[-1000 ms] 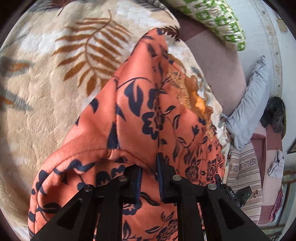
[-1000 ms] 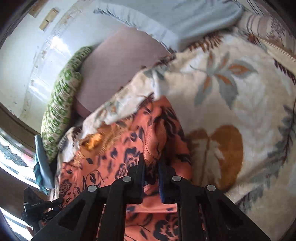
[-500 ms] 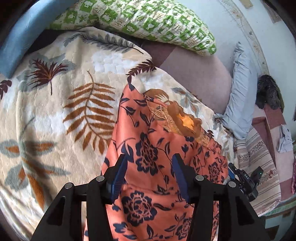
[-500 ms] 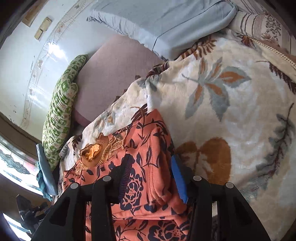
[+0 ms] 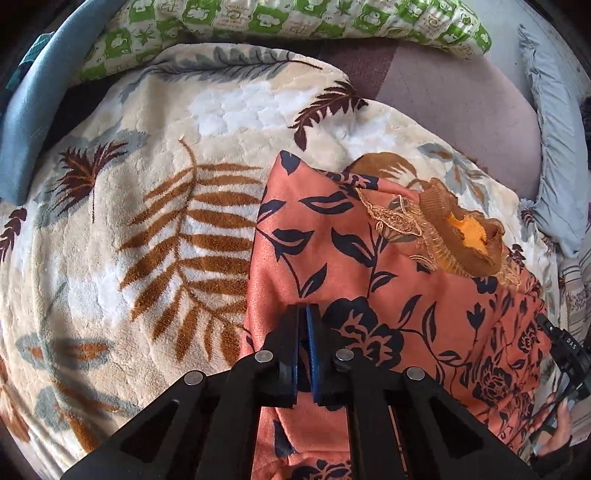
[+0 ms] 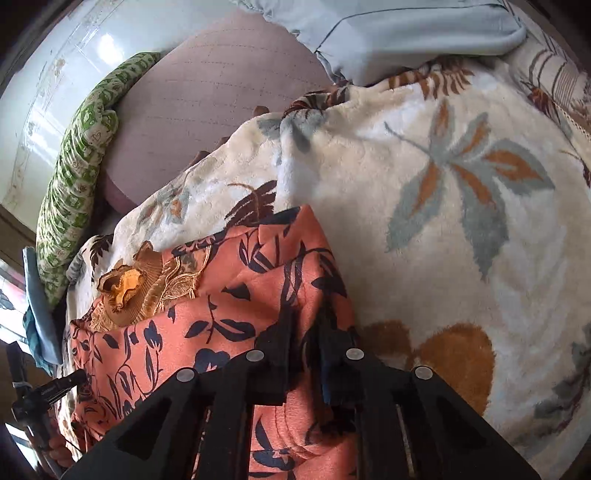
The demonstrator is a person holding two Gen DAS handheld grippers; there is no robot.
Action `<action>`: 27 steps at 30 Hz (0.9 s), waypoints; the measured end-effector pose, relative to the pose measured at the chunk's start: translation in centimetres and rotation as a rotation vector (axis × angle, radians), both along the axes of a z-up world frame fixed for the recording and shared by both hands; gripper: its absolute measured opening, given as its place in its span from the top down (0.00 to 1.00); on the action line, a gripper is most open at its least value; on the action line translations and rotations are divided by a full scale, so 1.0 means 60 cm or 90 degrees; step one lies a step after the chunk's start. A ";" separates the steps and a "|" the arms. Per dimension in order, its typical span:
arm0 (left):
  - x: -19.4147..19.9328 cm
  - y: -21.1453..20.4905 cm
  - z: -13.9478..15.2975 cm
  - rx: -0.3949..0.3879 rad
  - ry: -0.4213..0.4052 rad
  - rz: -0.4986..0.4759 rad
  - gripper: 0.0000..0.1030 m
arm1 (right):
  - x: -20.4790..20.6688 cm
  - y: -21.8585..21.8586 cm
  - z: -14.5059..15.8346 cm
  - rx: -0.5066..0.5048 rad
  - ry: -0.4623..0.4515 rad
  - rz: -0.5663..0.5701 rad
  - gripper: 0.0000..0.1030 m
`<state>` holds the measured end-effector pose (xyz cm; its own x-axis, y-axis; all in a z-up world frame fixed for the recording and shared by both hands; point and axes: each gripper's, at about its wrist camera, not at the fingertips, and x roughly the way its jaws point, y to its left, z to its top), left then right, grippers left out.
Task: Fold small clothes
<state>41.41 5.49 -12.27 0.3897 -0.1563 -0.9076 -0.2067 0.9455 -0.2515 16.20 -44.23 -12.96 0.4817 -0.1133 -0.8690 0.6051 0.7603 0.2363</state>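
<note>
On the leaf-print blanket (image 5: 147, 229) our orange floral garment (image 5: 332, 251) lies partly folded, left tongs (image 5: 304, 314) closed empty over it, right tongs (image 6: 304, 325) closing on its edge, further folds remaining

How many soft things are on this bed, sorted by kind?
Orange flowered garment: 1
Cream leaf-print blanket: 1
Green-checked pillow: 1
Pale blue pillow: 1
Blue cloth: 1
Total: 5
</note>
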 end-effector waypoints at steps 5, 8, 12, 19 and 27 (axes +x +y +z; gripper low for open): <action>-0.061 0.039 0.057 -0.117 -0.064 -0.018 0.90 | -0.051 0.048 0.080 -0.020 -0.100 0.052 0.75; -0.086 0.011 0.043 -0.119 -0.048 -0.048 0.76 | -0.057 0.072 0.049 -0.004 -0.055 0.079 0.72; -0.086 -0.014 -0.037 -0.087 0.058 -0.054 0.81 | -0.065 0.076 -0.013 0.027 0.021 0.058 0.79; -0.165 0.060 0.062 -0.136 -0.015 -0.061 0.64 | -0.146 0.146 0.116 0.013 -0.035 0.110 0.60; -0.359 0.126 0.054 -0.158 0.045 -0.114 0.42 | -0.351 0.193 0.124 0.036 0.037 0.091 0.47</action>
<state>19.86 13.06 -9.05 0.2731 -0.4373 -0.8568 -0.0680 0.8797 -0.4707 -4.85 -32.63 -5.53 0.4386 0.0031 -0.8987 0.5055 0.8259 0.2496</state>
